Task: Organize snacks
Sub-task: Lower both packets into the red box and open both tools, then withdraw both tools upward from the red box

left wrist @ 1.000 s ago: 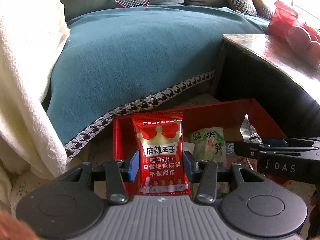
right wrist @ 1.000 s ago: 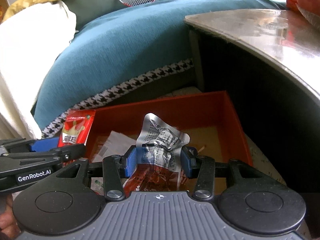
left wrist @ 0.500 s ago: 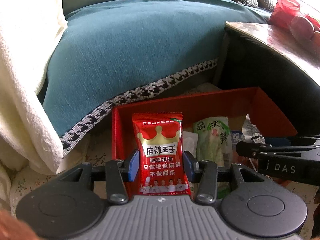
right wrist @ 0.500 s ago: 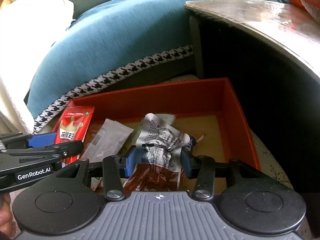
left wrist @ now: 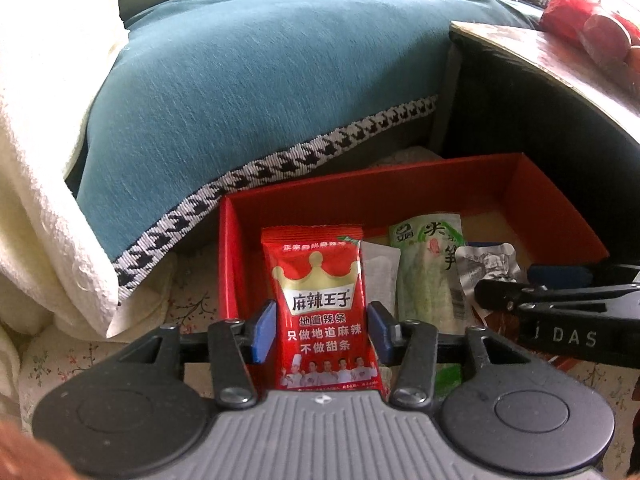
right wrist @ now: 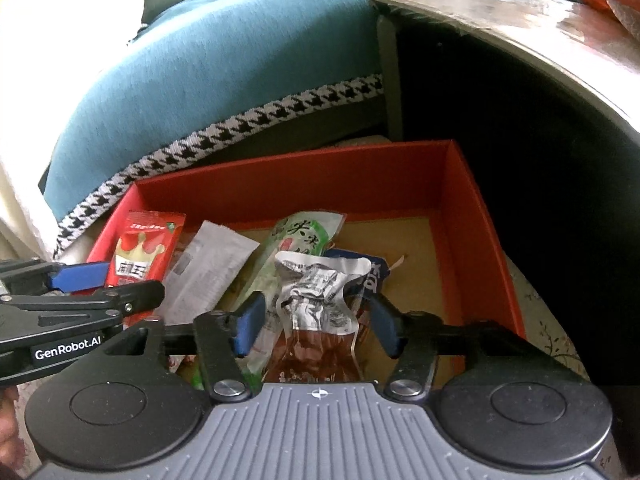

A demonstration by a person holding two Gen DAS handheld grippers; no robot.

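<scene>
A red snack packet with a gold crown (left wrist: 320, 304) stands upright between the blue pads of my left gripper (left wrist: 322, 332), over the left end of the red box (left wrist: 360, 188). The jaws are opening, but the pads still touch the packet's edges. My right gripper (right wrist: 316, 324) hangs over the box's (right wrist: 300, 160) middle. Its jaws are opening too, and both pads stand off a crumpled silver packet (right wrist: 316, 300) that lies between them. A green packet (right wrist: 304, 236), a white sachet (right wrist: 208, 268) and a blue packet (right wrist: 376, 276) lie in the box.
A teal sofa cover with a houndstooth hem (left wrist: 260, 80) rises right behind the box. A white blanket (left wrist: 36, 200) hangs at the left. A dark table (right wrist: 520, 24) overhangs the box's right side, with a red bag (left wrist: 580, 12) on top. The box stands on a floral cloth (left wrist: 188, 308).
Both grippers have tipped down toward the box. The right jaws have parted from the silver packet, which now rests in the box. The left jaws have widened slightly around the red packet.
</scene>
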